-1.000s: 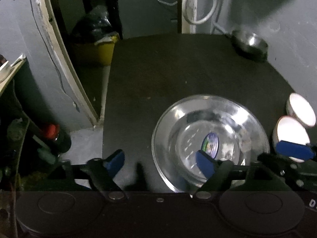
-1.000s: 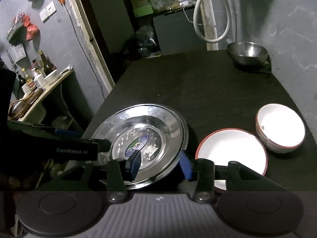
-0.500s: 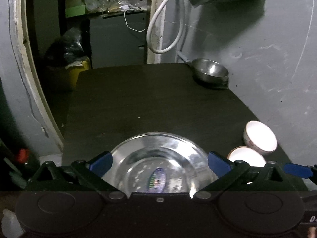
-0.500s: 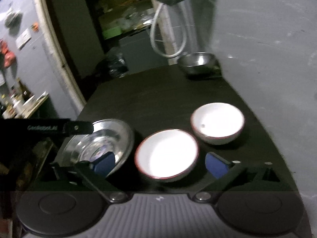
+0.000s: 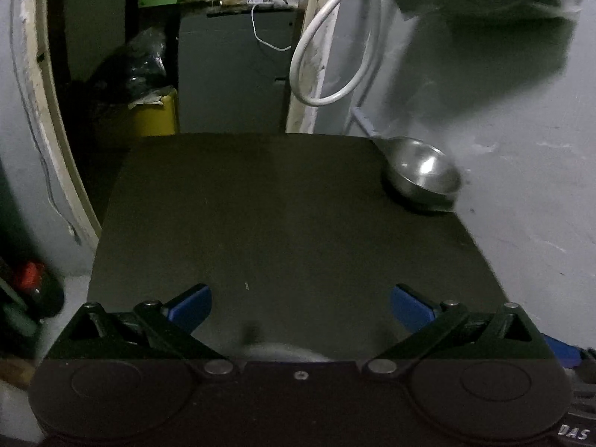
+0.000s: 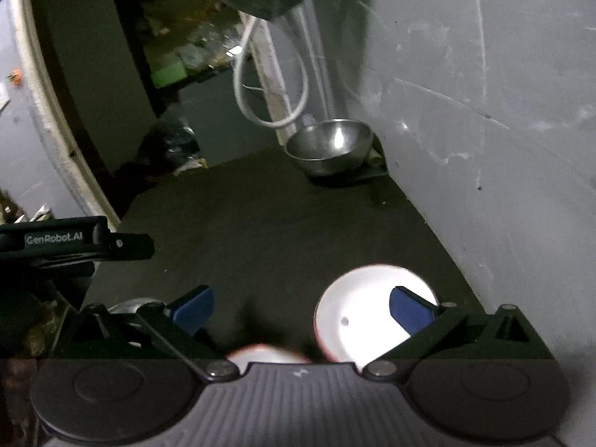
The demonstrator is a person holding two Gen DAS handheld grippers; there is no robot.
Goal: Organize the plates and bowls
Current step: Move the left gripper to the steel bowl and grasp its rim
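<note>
Two views, taken in turn.

Left wrist: your left gripper (image 5: 300,303) has its jaws spread wide, nothing between the blue pads, only bare dark table (image 5: 283,223) ahead. A steel bowl (image 5: 422,175) sits alone at the far right corner, against the wall. A pale blurred sliver at the bottom edge, just above the gripper body, may be the rim of a dish; too smeared to say. No other dish shows here.

Right wrist: your right gripper (image 6: 301,307) is also fully spread and empty. A white bowl (image 6: 357,316) with a red rim lies on the table, its far side behind the right pad, not pinched. A second white dish (image 6: 266,357) peeks out at the bottom edge, near the first; touching or not, cannot tell. A steel plate (image 6: 130,305) shows as a sliver behind the left finger. The steel bowl stands well apart at the far corner.

Judgement: nothing is stacked yet. All four dishes sit separately, neither tool holds one. Grouping appears still wholly to do; the white bowl nearest your right gripper looks the likeliest first pick.
</note>
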